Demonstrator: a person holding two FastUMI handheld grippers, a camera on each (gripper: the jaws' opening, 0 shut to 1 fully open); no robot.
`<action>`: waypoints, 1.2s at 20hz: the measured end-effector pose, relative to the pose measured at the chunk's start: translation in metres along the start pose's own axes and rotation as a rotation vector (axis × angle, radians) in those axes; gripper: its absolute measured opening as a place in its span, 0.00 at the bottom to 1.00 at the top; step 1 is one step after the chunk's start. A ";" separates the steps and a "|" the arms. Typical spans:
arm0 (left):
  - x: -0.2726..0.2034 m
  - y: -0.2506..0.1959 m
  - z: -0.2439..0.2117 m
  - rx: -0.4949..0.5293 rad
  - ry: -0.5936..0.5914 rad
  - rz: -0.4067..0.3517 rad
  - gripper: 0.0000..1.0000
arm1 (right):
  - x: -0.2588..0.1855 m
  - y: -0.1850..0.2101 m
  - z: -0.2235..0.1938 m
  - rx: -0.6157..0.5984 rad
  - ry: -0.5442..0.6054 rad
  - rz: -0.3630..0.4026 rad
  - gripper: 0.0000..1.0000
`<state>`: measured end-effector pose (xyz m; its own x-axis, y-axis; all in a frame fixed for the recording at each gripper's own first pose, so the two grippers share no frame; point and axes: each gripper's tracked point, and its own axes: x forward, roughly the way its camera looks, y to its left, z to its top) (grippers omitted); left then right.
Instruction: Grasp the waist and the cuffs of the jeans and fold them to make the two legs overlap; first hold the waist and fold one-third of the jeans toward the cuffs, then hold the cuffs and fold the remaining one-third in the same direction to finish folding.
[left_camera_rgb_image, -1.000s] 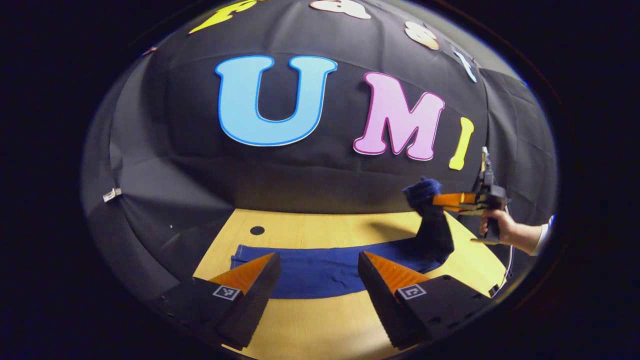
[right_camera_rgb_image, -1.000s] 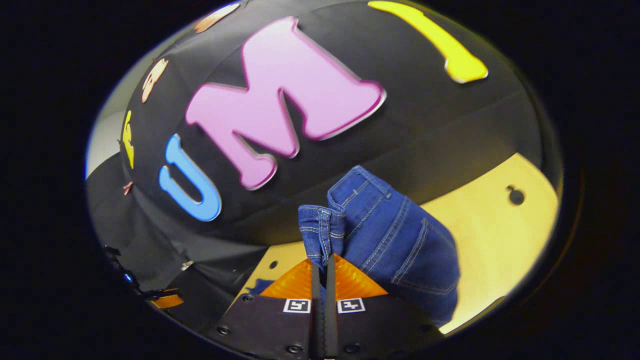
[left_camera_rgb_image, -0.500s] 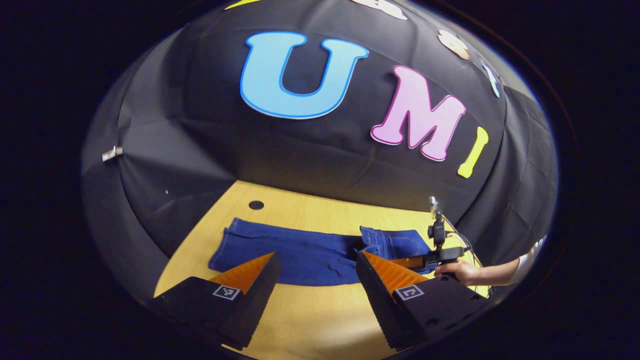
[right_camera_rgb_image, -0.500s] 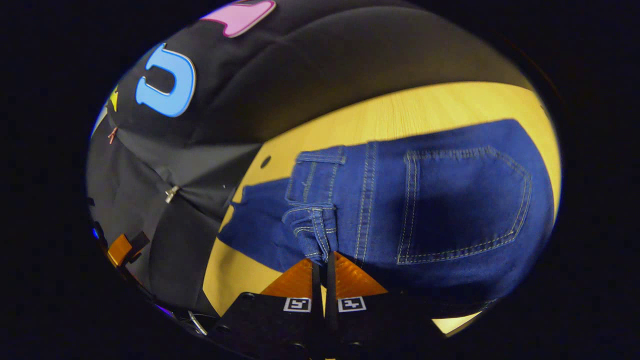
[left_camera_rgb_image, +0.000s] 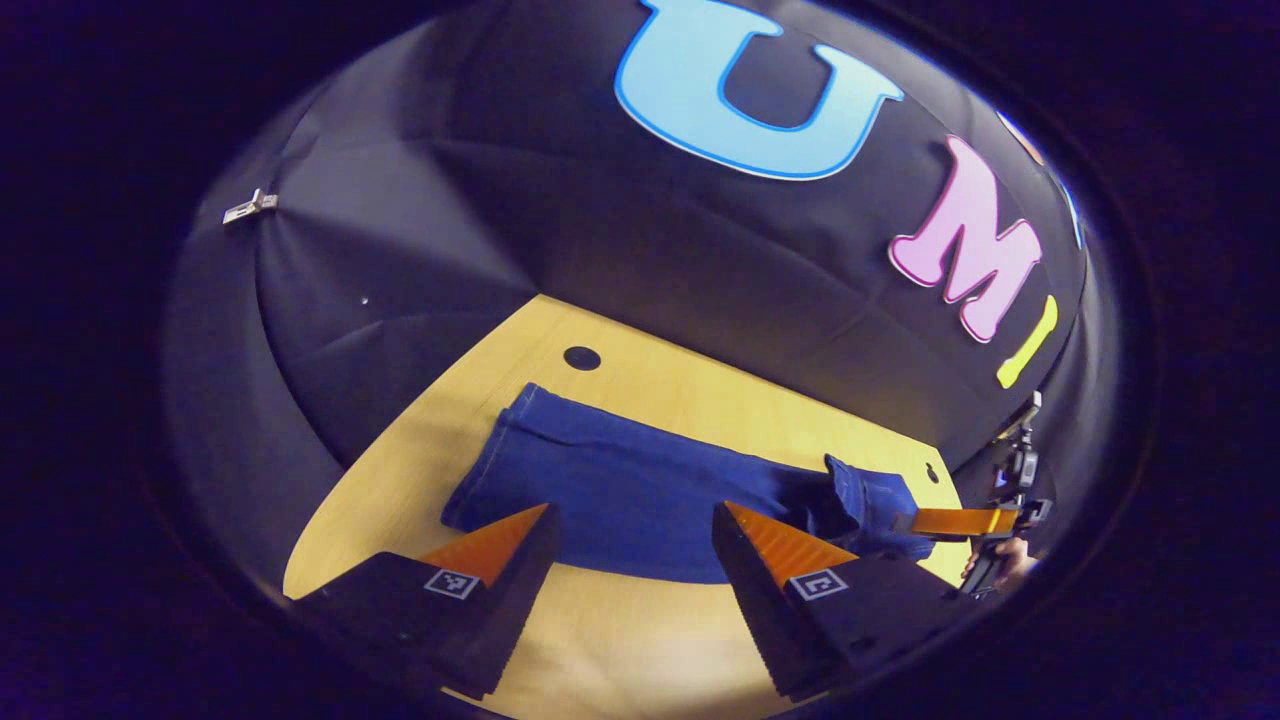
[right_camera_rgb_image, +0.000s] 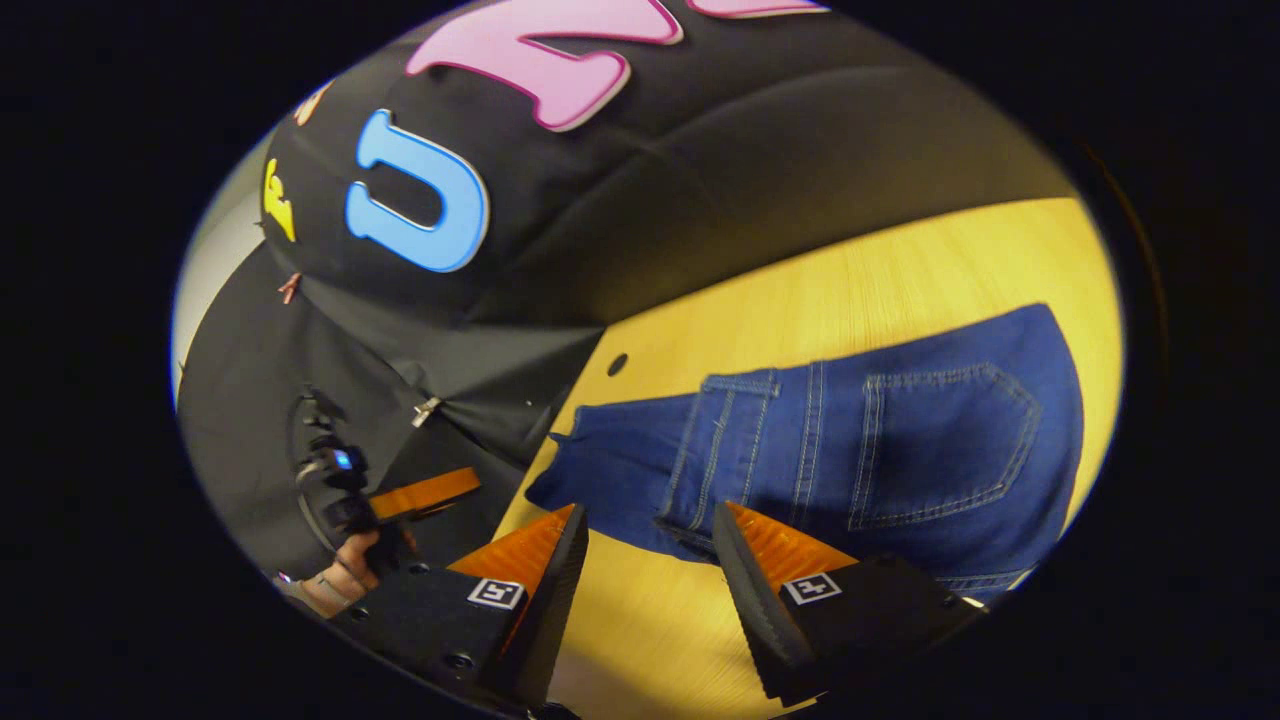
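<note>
Dark blue jeans (left_camera_rgb_image: 640, 490) lie lengthwise on the wooden table (left_camera_rgb_image: 650, 640), cuffs (left_camera_rgb_image: 500, 450) at the left end. The waist part (right_camera_rgb_image: 800, 450) is folded over onto the legs, back pocket (right_camera_rgb_image: 945, 445) facing up. My right gripper (right_camera_rgb_image: 650, 512) is open just in front of the folded waist edge, with nothing between its fingers. My left gripper (left_camera_rgb_image: 632, 515) is open above the near edge of the legs, holding nothing. In the left gripper view, the right gripper (left_camera_rgb_image: 950, 522) sits by the folded waist (left_camera_rgb_image: 870, 500). A hand holds the left gripper (right_camera_rgb_image: 425, 492) at the left of the right gripper view.
A round hole (left_camera_rgb_image: 581, 357) is in the table near the cuffs, and a second hole (left_camera_rgb_image: 928, 472) is by the waist end. The black cloth wall stands close behind the table, with a metal clip (left_camera_rgb_image: 250, 207) on it. Bare wood (right_camera_rgb_image: 850, 270) lies beyond the jeans.
The right gripper brought the lifted waist down onto the legs, then opened and let it go. The left gripper stayed open and swung toward the cuff end.
</note>
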<state>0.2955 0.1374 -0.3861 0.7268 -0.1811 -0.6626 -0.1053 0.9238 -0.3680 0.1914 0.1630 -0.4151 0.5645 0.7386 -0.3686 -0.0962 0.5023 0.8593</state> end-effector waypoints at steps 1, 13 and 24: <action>0.010 0.012 0.006 0.000 0.005 0.014 0.96 | -0.010 0.002 0.008 -0.004 -0.021 0.003 0.78; 0.138 0.116 -0.029 0.245 0.391 0.202 0.97 | -0.054 -0.055 0.007 -0.004 -0.064 -0.128 0.78; 0.145 0.098 -0.027 0.301 0.430 0.157 0.78 | -0.078 -0.066 0.002 0.070 -0.082 -0.184 0.78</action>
<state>0.3721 0.1929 -0.5362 0.3681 -0.0969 -0.9247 0.0547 0.9951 -0.0825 0.1555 0.0715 -0.4426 0.6321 0.5968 -0.4942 0.0705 0.5909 0.8037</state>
